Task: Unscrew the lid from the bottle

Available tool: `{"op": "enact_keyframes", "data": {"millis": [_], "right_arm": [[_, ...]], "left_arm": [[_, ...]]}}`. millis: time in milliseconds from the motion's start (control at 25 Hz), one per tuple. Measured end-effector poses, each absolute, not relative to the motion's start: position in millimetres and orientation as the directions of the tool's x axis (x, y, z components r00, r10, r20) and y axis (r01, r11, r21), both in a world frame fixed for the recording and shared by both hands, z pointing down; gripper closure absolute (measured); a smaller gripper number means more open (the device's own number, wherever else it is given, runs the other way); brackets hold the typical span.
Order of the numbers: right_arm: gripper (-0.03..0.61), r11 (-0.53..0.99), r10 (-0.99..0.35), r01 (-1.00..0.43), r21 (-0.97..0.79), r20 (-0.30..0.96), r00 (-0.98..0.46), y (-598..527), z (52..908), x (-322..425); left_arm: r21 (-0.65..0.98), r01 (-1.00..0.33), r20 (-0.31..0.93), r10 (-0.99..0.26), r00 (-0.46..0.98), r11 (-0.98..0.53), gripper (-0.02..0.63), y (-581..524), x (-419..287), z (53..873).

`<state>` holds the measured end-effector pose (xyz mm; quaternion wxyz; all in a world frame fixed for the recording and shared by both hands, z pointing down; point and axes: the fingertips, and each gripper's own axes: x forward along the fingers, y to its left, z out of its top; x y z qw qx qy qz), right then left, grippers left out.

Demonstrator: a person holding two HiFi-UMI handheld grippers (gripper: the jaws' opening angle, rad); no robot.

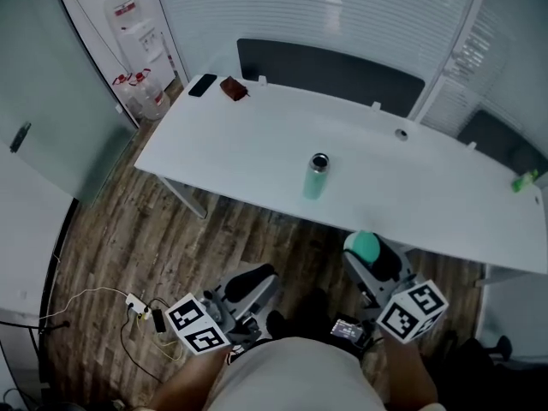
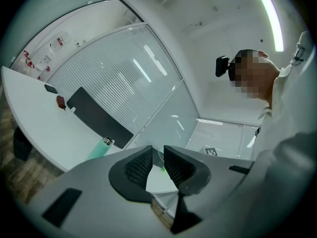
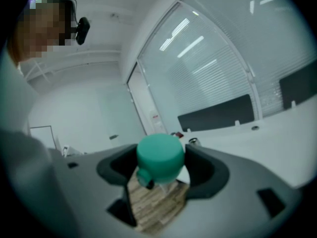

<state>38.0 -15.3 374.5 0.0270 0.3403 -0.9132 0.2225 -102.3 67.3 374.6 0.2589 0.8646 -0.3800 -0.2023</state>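
A mint-green bottle [image 1: 315, 181] stands upright near the front edge of the white table [image 1: 240, 148], its metal mouth bare. The left gripper view shows the same bottle [image 2: 100, 148] far off. My right gripper [image 1: 370, 253] is off the table, over the wooden floor and close to the person's body, shut on the round green lid [image 1: 366, 246]. In the right gripper view the lid [image 3: 159, 155] fills the gap between the jaws of that gripper [image 3: 160, 163]. My left gripper [image 1: 257, 281] hangs beside it, jaws a narrow gap apart and holding nothing [image 2: 157, 158].
A black phone [image 1: 203, 85] and a brown pouch [image 1: 233, 88] lie at the table's far left corner. A dark panel [image 1: 330, 74] lines the far edge. A water dispenser [image 1: 137, 32] stands at the left; a power strip [image 1: 137, 305] with cables lies on the floor.
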Motion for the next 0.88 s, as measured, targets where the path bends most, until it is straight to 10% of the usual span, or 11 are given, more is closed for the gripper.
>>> {"op": "enact_keyframes", "data": {"millis": [880], "right_arm": [[0.267,0.688,-0.602,-0.629,-0.361,0.201,-0.773,3,356,90]], "left_arm": [[0.615,-0.523,-0.165,-0.745,0.646,-0.590,0.532,78,-46,369]]}}
